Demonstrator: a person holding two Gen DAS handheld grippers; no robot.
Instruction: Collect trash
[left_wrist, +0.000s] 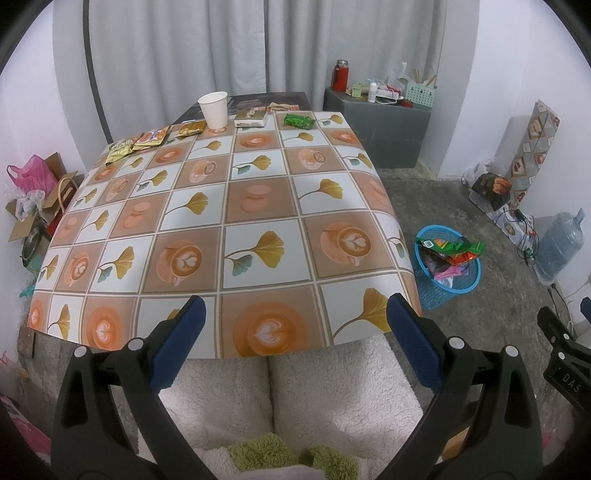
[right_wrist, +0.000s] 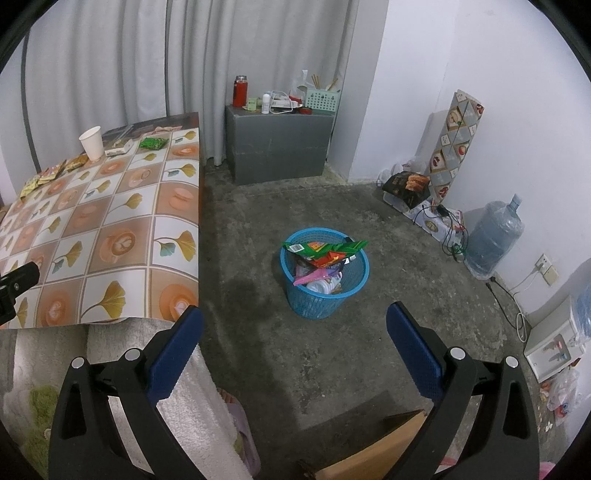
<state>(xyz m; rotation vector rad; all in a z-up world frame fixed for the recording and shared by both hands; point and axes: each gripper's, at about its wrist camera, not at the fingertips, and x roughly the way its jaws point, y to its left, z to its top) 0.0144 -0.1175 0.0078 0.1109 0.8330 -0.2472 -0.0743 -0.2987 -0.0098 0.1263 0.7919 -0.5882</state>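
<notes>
Trash lies along the far edge of the patterned table (left_wrist: 258, 206): a white paper cup (left_wrist: 213, 109), a green wrapper (left_wrist: 299, 120), a small box (left_wrist: 251, 118) and several yellow snack packets (left_wrist: 149, 139). A blue basket (right_wrist: 324, 273) on the floor right of the table holds wrappers; it also shows in the left wrist view (left_wrist: 448, 267). My left gripper (left_wrist: 295, 314) is open and empty over the table's near edge. My right gripper (right_wrist: 294, 321) is open and empty above the floor, short of the basket.
A grey cabinet (right_wrist: 277, 144) with a red flask (right_wrist: 240, 90) stands by the curtain. A water jug (right_wrist: 493, 236), boxes and cables line the right wall. A fluffy white seat (left_wrist: 295, 398) is under the grippers. Bags and boxes (left_wrist: 33, 195) sit left of the table.
</notes>
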